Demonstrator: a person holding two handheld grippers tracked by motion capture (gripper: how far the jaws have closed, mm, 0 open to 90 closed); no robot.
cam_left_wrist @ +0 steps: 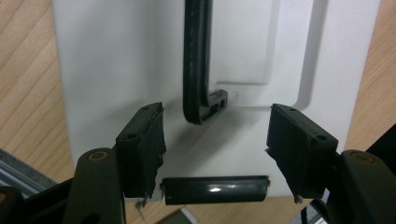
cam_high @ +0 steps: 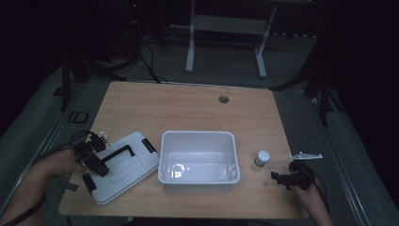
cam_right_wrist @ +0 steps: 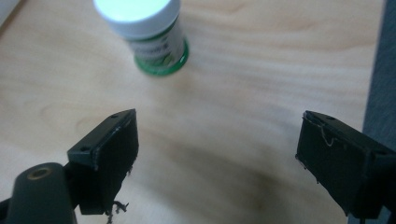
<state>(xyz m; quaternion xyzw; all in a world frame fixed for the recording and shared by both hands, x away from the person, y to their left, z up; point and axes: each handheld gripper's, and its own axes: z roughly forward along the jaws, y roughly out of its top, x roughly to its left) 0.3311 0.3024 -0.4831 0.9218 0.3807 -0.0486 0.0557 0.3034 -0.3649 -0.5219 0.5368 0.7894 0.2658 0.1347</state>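
Room is looking dim from the high view, background going almost black. Left gripper (cam_high: 96,162) is hovering over the white lid (cam_high: 123,165) lying flat on the table (cam_high: 188,106), just left of the empty white bin (cam_high: 197,157). In the left gripper view its 2 jaws are standing apart, nothing pressed between the pads, the end of the lid's black handle (cam_left_wrist: 198,70) sitting in the gap ahead of them without touching; a black latch (cam_left_wrist: 215,190) is lying at the lid's near edge between the jaw bases. The handle's far end is getting cut off at the top of that view, and the lid's edges are running out of frame. From above the gripper is covering part of the handle and the jaw gap is too small to read. Right gripper (cam_high: 282,179) is sitting near the table's right front corner, the small bottle (cam_high: 262,159) with white cap and green base standing upright just beyond it, between it and the bin. The right gripper view is showing its jaws wide apart, holding nothing, bare wood between them, bottle (cam_right_wrist: 149,32) ahead and apart, cap cropped at the top, label print too blurred to read.
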